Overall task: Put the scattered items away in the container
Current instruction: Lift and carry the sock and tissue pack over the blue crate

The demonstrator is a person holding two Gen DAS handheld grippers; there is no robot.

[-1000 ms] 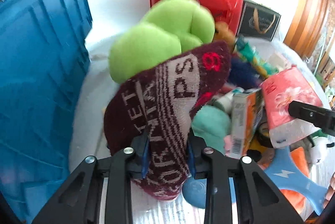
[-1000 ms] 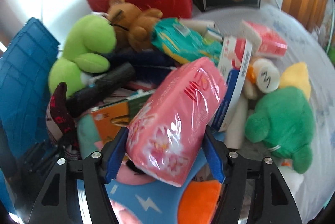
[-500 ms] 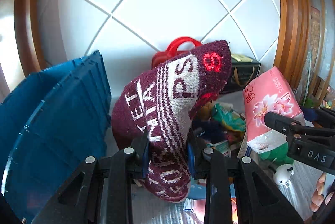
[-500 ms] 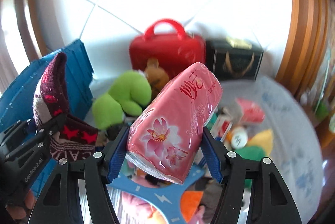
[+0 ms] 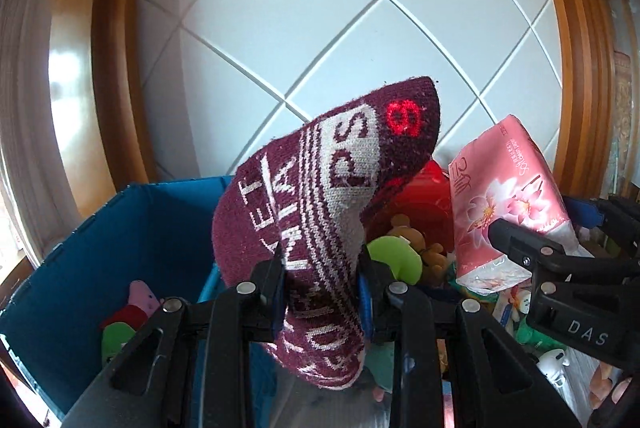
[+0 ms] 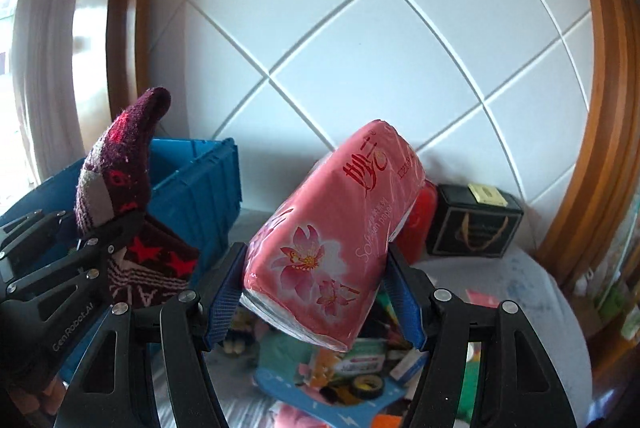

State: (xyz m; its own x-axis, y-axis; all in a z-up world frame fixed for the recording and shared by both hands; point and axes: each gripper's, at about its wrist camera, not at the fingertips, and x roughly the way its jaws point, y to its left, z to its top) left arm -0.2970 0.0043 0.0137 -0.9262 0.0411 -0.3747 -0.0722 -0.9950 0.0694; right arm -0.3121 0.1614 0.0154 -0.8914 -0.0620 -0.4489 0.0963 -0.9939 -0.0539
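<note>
The left gripper (image 5: 322, 292) is clamped on a maroon knitted sock (image 5: 320, 196), its blue pads squeezing the lower part of the sock so that only a narrow gap is left. The right gripper (image 6: 316, 300) stands much wider, its pads pressed against both sides of a pink tissue pack (image 6: 332, 232). Both things are held up in the air, above the heap on the table.

Only the left wrist view looks into the blue crate (image 5: 100, 236): a pink soft toy (image 5: 142, 296) and something green lie on its floor, at lower left. That view also shows a green plush toy (image 5: 394, 260) and a brown teddy (image 5: 428, 252) behind the sock, with a red case (image 5: 416, 204) farther back. The right wrist view shows instead the crate's ribbed outer wall (image 6: 208, 196), a black gift bag (image 6: 474, 224) standing against the tiled wall at right, and the sock's other face, with red stars.

The sock's long axis runs from the pads up and away to the right in the left wrist view, its rounded toe highest, with a red mark near the tip. Seen from the right wrist, that toe points almost straight up. The tissue pack's long axis tilts up and to the right, away from its camera, and its lower end hangs just in front of the pads.
</note>
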